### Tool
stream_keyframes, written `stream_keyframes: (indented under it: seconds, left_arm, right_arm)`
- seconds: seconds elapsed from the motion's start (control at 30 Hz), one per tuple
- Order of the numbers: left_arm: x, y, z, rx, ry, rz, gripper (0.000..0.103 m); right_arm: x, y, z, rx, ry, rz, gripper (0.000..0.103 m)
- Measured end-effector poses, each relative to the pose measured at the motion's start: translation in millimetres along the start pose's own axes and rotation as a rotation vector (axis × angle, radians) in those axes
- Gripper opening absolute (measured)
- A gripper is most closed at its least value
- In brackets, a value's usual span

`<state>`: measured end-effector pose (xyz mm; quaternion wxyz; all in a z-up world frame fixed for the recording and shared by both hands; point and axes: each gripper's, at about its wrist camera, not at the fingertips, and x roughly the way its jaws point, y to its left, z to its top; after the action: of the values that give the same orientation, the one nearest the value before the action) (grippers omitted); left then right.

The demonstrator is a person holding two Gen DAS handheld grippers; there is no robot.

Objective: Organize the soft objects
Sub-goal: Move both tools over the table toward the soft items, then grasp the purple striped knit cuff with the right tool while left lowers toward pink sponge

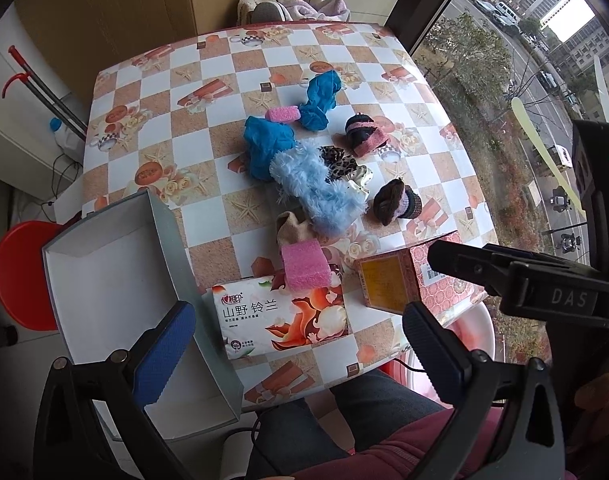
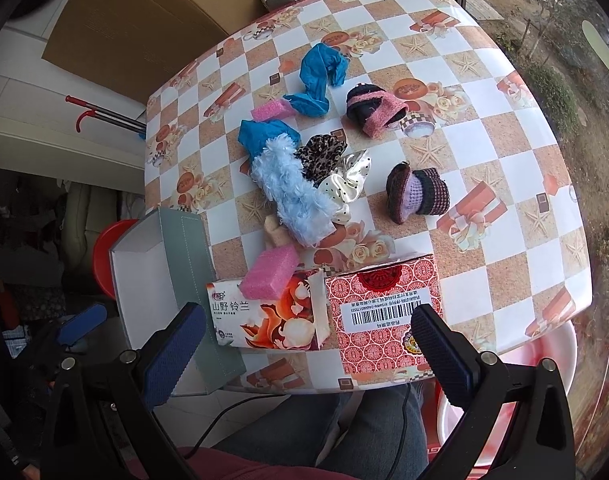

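Beige sock [image 1: 292,227] mostly hidden under fluffy blue sock [image 1: 316,188] & sponge [image 1: 305,265].

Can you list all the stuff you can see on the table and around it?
Sponges: 2, pink; one on tissue pack, one by blue cloths.
Blue cloths: 2, mid table.
Fluffy sock: 1, light blue, centre.
Scrunchies: 2, leopard and white dotted.
Knit pieces: 2, dark with pink or lilac.
Tissue pack: 1, near edge.
Red box: 1, near edge.
Open box: 1, grey, white inside, empty.
Left gripper, right gripper: open, empty.

Checkered table [image 2: 504,152]: soft items [image 2: 292,196], two boxes [image 2: 384,312].
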<state>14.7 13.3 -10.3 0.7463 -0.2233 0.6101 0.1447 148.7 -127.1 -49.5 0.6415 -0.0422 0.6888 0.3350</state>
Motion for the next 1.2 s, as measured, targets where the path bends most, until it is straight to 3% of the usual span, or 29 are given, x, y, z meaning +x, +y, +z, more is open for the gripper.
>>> stream_keyframes:
  seconds: [0.37, 0.67, 0.97, 1.2]
  left_arm:
    - [13, -8, 11, 0.010, 0.043, 0.009, 0.103]
    - [25, 7, 28, -0.043, 0.039, 0.038, 0.103]
    - [61, 23, 73, -0.064, 0.041, 0.080, 0.103]
    - [113, 39, 127, -0.125, 0.084, 0.079, 0.103]
  right_arm:
    - [-2, -30, 15, 0.072, -0.003, 0.004, 0.103]
    - [-11, -61, 39, 0.132, -0.027, -0.011, 0.103]
    - [2, -104, 63, 0.176, 0.009, -0.062, 0.103]
    - [40, -124, 83, 0.140, 0.113, -0.087, 0.103]
